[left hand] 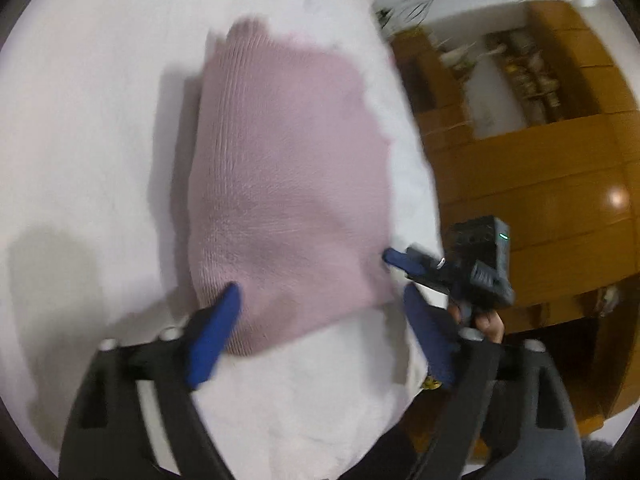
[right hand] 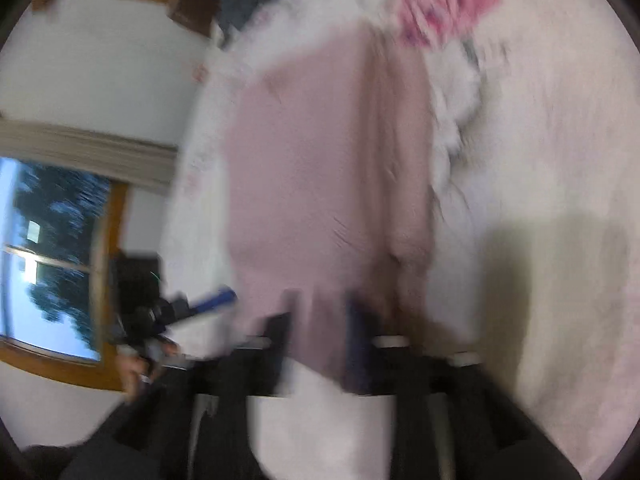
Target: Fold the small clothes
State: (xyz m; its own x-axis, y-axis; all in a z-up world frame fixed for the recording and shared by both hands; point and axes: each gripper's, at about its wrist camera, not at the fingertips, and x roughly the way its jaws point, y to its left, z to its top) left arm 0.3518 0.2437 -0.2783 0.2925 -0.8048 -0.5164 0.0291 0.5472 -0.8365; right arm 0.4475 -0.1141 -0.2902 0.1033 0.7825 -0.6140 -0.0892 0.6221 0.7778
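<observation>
A pink knit garment (left hand: 288,168) lies flat on the white bed cover (left hand: 80,140). My left gripper (left hand: 324,320) is open wide, its blue fingers (left hand: 218,328) straddling the garment's near edge without pinching it. My right gripper (left hand: 400,260) comes in from the right, its blue tip at the garment's right edge. The right wrist view is blurred. There the garment (right hand: 304,168) fills the middle and its near edge runs between the right gripper (right hand: 318,340) fingers, which stand a narrow gap apart. Whether they pinch the cloth is unclear. The left gripper (right hand: 212,300) shows at the left.
A crumpled white cloth (right hand: 456,120) and a bright pink item (right hand: 448,12) lie beyond the garment. The bed's edge (left hand: 424,184) drops to a wooden floor and shelves (left hand: 520,80). A window (right hand: 52,256) and wall are to the left. A hand (left hand: 488,324) holds the right gripper.
</observation>
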